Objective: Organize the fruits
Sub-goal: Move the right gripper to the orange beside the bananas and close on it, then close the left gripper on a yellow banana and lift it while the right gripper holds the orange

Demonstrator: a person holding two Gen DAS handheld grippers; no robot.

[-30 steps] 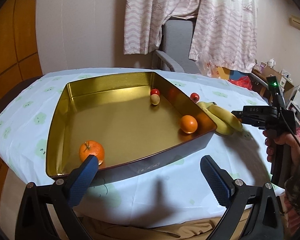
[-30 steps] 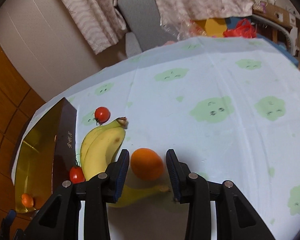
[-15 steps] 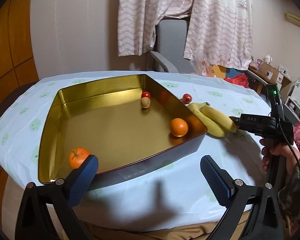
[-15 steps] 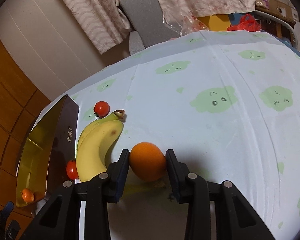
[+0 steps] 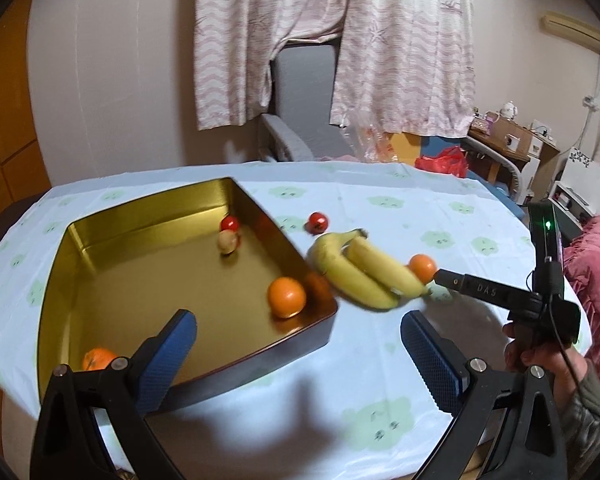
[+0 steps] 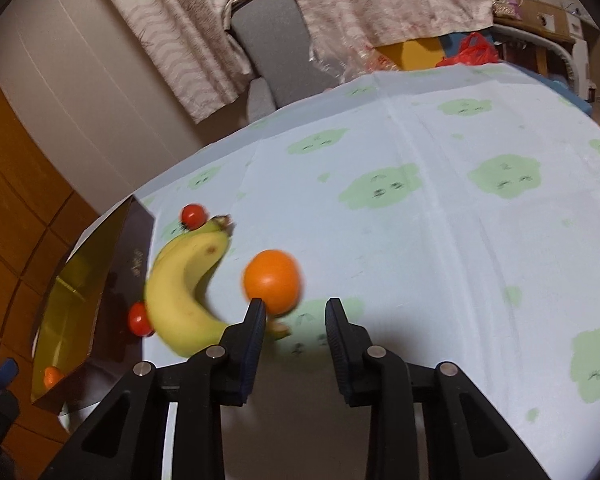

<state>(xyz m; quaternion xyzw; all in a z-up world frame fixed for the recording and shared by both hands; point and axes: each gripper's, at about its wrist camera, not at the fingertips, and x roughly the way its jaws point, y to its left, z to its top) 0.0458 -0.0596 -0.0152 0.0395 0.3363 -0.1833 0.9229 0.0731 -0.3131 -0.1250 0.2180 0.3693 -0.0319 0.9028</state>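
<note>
The right gripper (image 6: 296,312) is hovering low over the desk (image 6: 440,240) with its jaws standing partly open and holding nothing; an orange (image 6: 272,280) is lying just ahead of the jaws, overlapping the tip of the left finger (image 6: 256,320), though the blur is making it hard to tell whether they are touching. Just left of those jaws a bunch of bananas (image 6: 184,284) is resting on the cloud-print cloth, with one cherry tomato (image 6: 194,215) beyond its stem and another (image 6: 140,319) tucked between the bananas and the gold tray (image 6: 88,280).

The left gripper (image 5: 300,344) is hanging above the near corner of the tray (image 5: 140,220) with its jaws spread wide and gripping nothing. Ahead of and between these jaws, inside the tray, a second orange (image 5: 286,297) is sitting by the right wall; a tangerine (image 5: 98,358) is lying just beside the left finger, and a red tomato (image 5: 229,223) and a pale round fruit (image 5: 228,241) are resting at the far wall. To the right of these jaws, a hand (image 5: 548,360) is holding the other gripper's handle
</note>
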